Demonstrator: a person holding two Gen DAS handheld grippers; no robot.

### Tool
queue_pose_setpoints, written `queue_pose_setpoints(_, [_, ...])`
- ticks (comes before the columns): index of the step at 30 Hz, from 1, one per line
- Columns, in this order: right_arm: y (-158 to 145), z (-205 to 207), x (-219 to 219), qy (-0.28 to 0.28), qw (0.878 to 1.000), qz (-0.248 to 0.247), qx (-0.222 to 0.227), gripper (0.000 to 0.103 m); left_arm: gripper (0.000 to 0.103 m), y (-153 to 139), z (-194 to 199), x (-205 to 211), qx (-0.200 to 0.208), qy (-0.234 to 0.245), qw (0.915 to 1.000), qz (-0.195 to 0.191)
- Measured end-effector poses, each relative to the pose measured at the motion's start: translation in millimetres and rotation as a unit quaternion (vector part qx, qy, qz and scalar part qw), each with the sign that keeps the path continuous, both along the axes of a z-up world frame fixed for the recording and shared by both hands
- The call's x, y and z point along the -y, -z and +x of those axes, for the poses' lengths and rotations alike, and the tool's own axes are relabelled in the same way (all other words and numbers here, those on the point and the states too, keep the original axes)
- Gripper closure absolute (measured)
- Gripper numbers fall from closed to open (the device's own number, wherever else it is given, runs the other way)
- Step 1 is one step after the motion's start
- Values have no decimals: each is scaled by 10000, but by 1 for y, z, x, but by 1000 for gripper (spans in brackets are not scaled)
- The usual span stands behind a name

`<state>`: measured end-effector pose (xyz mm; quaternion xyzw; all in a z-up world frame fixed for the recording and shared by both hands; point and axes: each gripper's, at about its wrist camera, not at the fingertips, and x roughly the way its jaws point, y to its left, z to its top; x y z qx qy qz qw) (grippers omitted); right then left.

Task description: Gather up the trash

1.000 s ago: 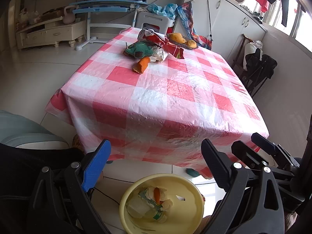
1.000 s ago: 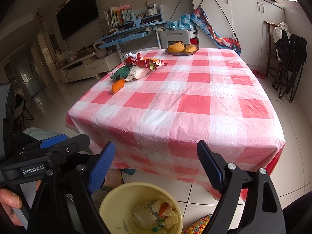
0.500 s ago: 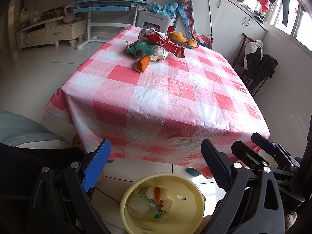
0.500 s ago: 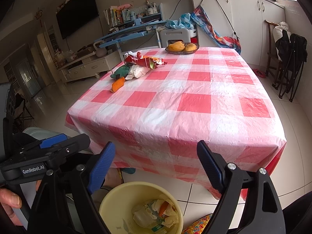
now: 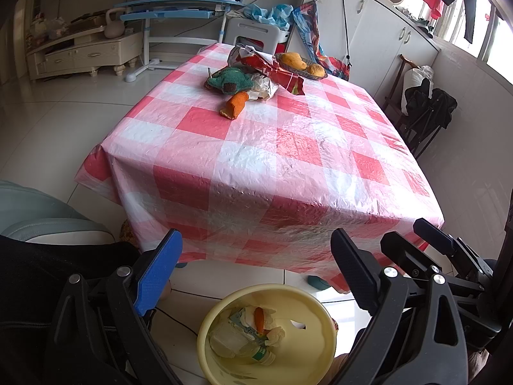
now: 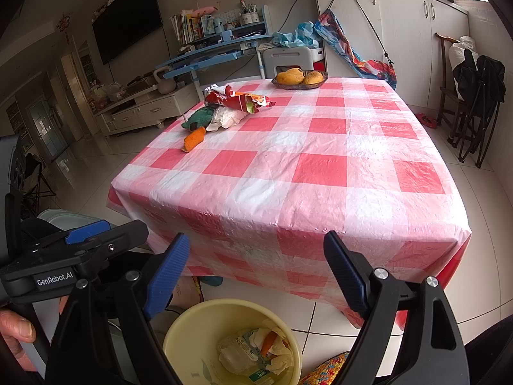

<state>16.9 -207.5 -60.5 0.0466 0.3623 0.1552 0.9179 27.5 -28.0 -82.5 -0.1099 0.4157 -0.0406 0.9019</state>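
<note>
Nothing has moved since the earlier frames: both claws and all the things keep the same places. The left claw hangs above the yellow bin with its jaws wide apart and nothing between them. The right claw is also spread wide and empty, over the same bin. In the right wrist view the left claw shows at the lower left, with a thumb of the person under it.

The bin stands on the tiled floor, just in front of the near edge of the counter, which is covered with a red and white checked cloth. Inside the bin lie a clear plastic bottle with a green label, crumpled white tissues and a small orange piece, perhaps peel; it is too small to be sure.

The trash not yet collected lies at the far side of the counter, well apart from the claws: a red snack wrapper, a crumpled white bag beside it, and an orange piece lying nearest. A green knitted toy touches the white bag. Behind the wrapper a dish with yellow fruit stands near the far edge.
</note>
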Motion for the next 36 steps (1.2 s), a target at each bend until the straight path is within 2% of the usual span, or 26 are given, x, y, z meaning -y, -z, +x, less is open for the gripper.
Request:
queue_pose_setpoints(20, [0,0,0,11,10000,2,13,21,13,0,0,-1,8,-15,10000,8])
queue_pose_setpoints(29, [-3,0,0,30,9999,109,54,21,13,-5,-8,-37,213,-628,9973,-315])
queue_pose_setpoints(36, [-13,19,-11,-72,9998,154,82,21,13,-19,-10,-45,384,-656,9966,-323])
